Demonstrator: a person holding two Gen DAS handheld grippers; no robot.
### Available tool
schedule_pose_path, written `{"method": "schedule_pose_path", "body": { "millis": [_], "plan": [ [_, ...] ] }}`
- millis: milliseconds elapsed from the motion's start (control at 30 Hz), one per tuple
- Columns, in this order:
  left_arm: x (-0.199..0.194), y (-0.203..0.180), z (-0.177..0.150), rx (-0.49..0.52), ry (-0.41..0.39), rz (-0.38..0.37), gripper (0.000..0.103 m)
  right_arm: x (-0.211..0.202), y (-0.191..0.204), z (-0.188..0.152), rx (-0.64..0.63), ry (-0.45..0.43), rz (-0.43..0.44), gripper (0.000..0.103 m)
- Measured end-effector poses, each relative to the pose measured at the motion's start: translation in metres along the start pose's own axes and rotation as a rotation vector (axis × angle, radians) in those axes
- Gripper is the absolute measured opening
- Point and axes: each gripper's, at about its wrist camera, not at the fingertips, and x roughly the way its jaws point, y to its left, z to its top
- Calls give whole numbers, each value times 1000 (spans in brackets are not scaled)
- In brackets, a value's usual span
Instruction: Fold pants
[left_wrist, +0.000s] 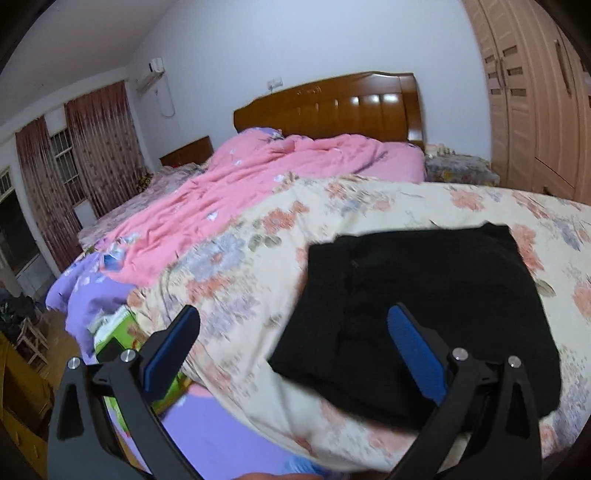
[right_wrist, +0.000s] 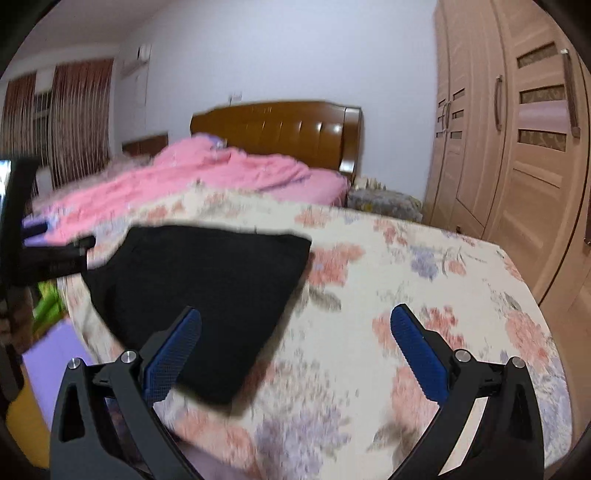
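1. black pants (left_wrist: 424, 314) lie folded in a compact stack on the floral quilt (left_wrist: 369, 206).
2. left gripper (left_wrist: 291, 332) jaws spread wide, holding nothing.
3. right gripper (right_wrist: 295, 332) likewise spread, empty, above the quilt.

The black left gripper with blue pads (left_wrist: 293, 334) and its matching right gripper (right_wrist: 295, 334) are both gaping wide, gripping nothing.

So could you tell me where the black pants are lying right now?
The black pants lie folded on the floral quilt near the bed's foot, between the left gripper and right gripper, nearer the left, with both open.
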Motion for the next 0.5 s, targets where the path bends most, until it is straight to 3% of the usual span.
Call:
{"method": "schedule_pose_path", "body": {
  "millis": [200,500],
  "plan": [
    [-18,-21,-27,-39,29,-141,102,6,7,-26,-39,79,-20,99],
    [-35,-48,-51,-30,19,-194,102,11,-2,-35,14,108,-17,99]
  ]
}}
